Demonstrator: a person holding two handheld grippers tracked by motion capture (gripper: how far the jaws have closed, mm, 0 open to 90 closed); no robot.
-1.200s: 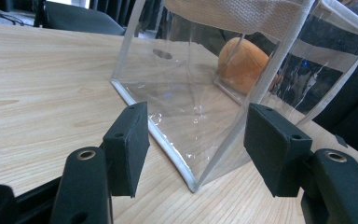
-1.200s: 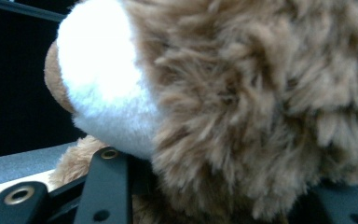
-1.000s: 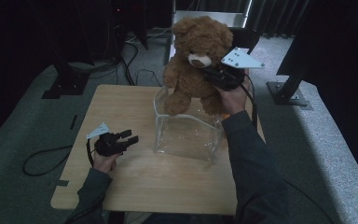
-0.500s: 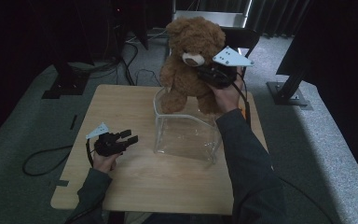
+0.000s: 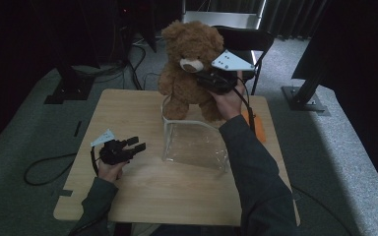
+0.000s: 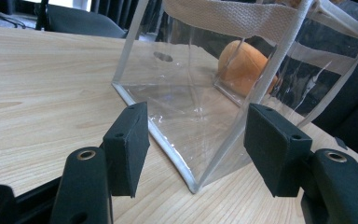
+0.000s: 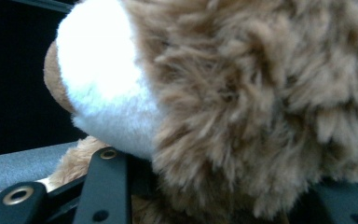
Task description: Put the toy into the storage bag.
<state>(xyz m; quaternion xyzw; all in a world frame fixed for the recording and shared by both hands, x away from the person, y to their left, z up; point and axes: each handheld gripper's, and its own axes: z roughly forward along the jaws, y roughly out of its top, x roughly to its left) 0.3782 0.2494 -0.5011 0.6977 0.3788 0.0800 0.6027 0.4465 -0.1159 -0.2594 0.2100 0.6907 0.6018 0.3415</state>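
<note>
While the right gripper (image 5: 207,78) fingers clamp the teddy bear (image 5: 189,64) above the clear bag (image 5: 194,142) | left gripper (image 5: 134,144) fingers gape empty beside it | lower bear feet-first, bag steadied.

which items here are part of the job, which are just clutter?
In the job:
- teddy bear, gripped by the right gripper
- clear bag, standing on the table under the bear
- left gripper, jaws open, resting near the bag

Lying about:
- orange thing behind the arm
- chair beyond the table
</note>
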